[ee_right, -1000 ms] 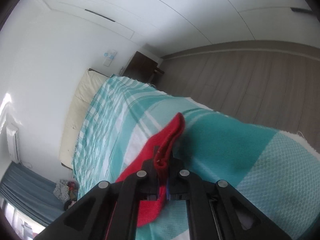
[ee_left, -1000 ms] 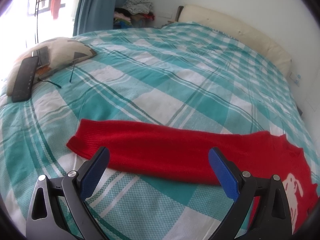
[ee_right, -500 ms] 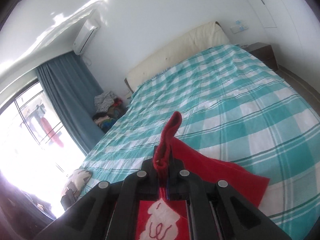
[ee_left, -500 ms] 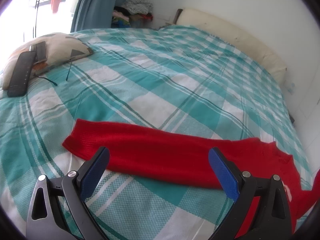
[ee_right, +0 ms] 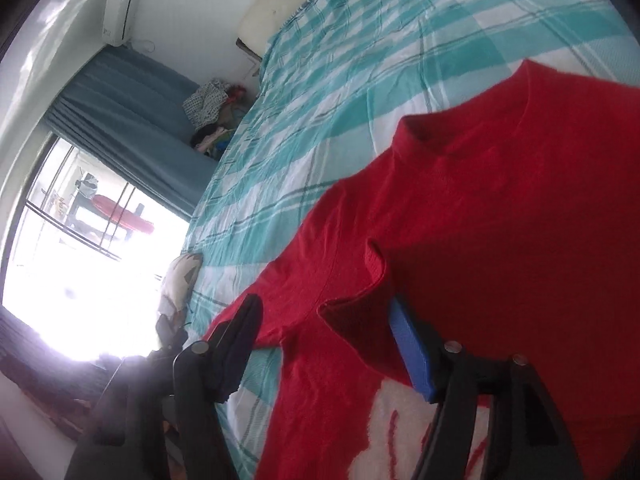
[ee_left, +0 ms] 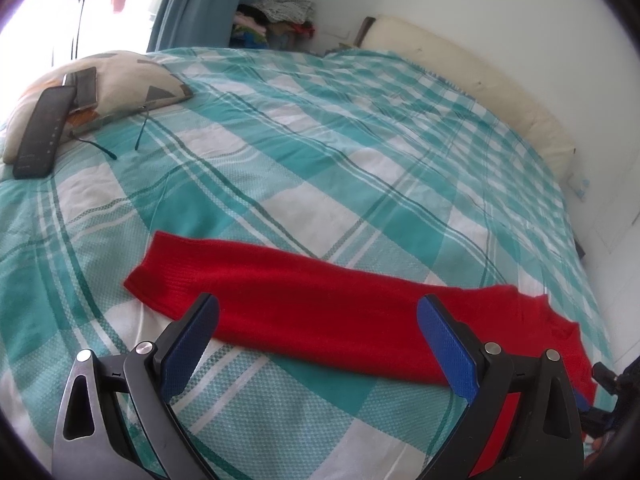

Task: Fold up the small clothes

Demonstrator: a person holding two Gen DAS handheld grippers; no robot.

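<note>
A red sweater (ee_right: 500, 200) with a white motif (ee_right: 384, 432) lies flat on the checked bedcover (ee_left: 320, 140). In the right wrist view one sleeve is folded across the body, its cuff (ee_right: 360, 320) lying between the jaws of my right gripper (ee_right: 324, 304). Those jaws are opening, and the pads do not press on the cuff. In the left wrist view the other sleeve (ee_left: 300, 292) stretches out to the left over the bed. My left gripper (ee_left: 318, 308) hovers just in front of it, open and holding nothing.
A patterned pillow (ee_left: 120, 80) with a dark remote (ee_left: 40, 132) on it lies at the bed's far left. A cream headboard cushion (ee_left: 480, 76) runs along the wall. Piled clothes (ee_left: 280, 8) sit by the blue curtain (ee_right: 132, 112).
My right gripper swung across the bed with the sleeve cuff pinched in it, brought it down onto the sweater's body and parted its jaws. The left gripper stayed put.
</note>
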